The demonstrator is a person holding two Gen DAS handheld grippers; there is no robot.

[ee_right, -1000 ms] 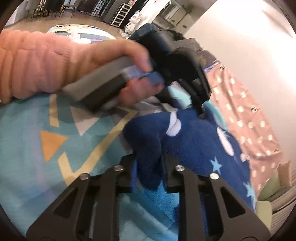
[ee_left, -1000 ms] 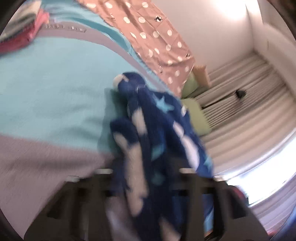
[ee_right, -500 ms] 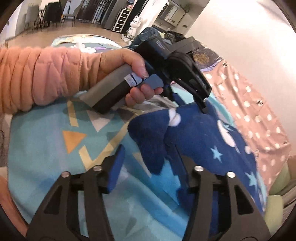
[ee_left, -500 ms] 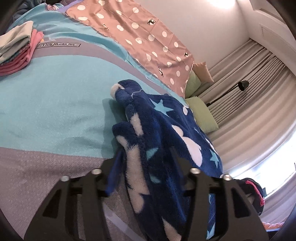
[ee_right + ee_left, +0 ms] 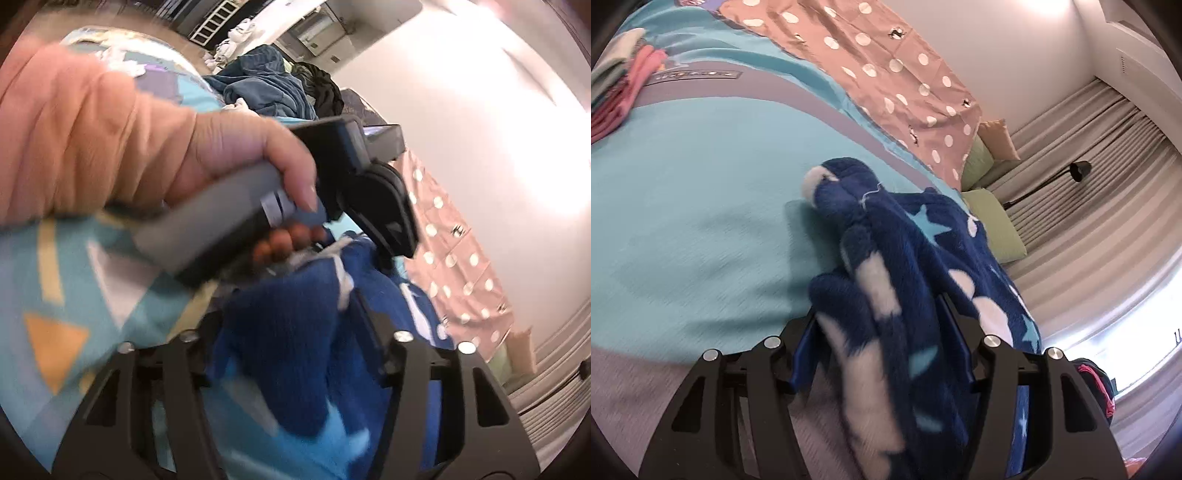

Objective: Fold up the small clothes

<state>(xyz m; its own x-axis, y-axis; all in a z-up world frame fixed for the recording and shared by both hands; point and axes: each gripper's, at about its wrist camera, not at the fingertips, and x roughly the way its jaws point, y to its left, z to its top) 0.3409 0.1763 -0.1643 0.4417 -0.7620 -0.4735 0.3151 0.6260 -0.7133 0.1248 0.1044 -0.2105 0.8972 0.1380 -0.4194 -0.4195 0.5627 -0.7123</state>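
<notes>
The blue fleece garment point(image 5: 908, 258) is bunched on the bed point(image 5: 694, 206), well apart from the folded pile point(image 5: 617, 96). Fleece is bracketed by the left tongs point(image 5: 879, 332) and right tongs point(image 5: 291, 328); whether it is pinched cannot be told, presumably for folding.

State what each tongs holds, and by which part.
Both sets of tongs have the blue fleece garment bunched between their fingers: left tongs around a star-patterned fold, right tongs around a plain blue fold. Whether either clamps it cannot be told.
</notes>
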